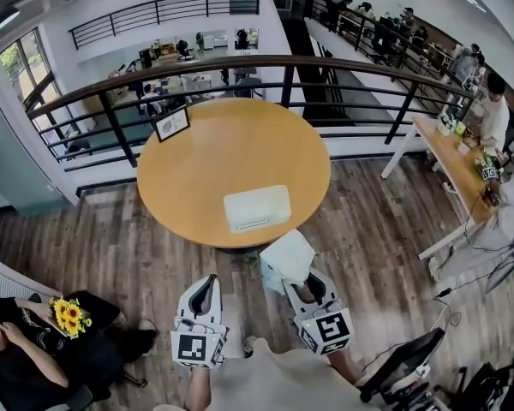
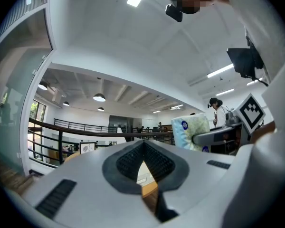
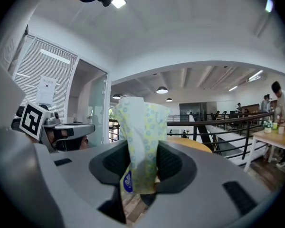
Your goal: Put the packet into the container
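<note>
Right gripper clamped mid-body on the soft, pale yellow-green patterned plastic packet, top flopping above its fingers: likely light, squashy, slippery; left gripper closed, empty; white rectangular container beyond the fingertips.

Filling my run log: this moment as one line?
right gripper: shut on tissue packet | left gripper: shut, empty | container: on round table, without packet
</note>
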Demonstrator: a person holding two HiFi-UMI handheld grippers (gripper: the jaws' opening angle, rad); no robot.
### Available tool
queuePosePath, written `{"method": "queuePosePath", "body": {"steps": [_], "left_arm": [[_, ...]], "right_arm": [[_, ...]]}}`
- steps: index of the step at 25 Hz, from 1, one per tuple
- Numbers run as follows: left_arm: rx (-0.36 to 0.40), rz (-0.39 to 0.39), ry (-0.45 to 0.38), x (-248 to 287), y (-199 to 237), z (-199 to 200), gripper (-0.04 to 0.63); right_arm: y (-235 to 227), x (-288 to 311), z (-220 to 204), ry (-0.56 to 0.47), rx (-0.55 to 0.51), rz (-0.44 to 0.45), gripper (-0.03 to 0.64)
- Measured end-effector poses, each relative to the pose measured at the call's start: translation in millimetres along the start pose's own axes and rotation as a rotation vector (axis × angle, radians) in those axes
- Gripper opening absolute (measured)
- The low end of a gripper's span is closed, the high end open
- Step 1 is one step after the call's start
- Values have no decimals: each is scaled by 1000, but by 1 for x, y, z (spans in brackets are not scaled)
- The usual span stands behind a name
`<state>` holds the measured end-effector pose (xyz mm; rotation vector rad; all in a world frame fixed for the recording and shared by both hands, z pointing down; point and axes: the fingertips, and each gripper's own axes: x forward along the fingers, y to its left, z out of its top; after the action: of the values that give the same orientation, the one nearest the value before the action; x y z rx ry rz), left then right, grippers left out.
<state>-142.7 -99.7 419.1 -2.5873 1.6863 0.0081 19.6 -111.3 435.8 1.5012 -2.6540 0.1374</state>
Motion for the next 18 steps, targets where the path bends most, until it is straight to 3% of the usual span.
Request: {"method": "queuePosePath", "body": {"steps": [12,18], "left_arm": [[-53,0,23,31,27,-22,5],[-39,25,19,65,49,-22,5]], "right_arm": [[-15,49,-6,47,-14,-14,149],[-34,91,-3,36,-9,10,149]]}}
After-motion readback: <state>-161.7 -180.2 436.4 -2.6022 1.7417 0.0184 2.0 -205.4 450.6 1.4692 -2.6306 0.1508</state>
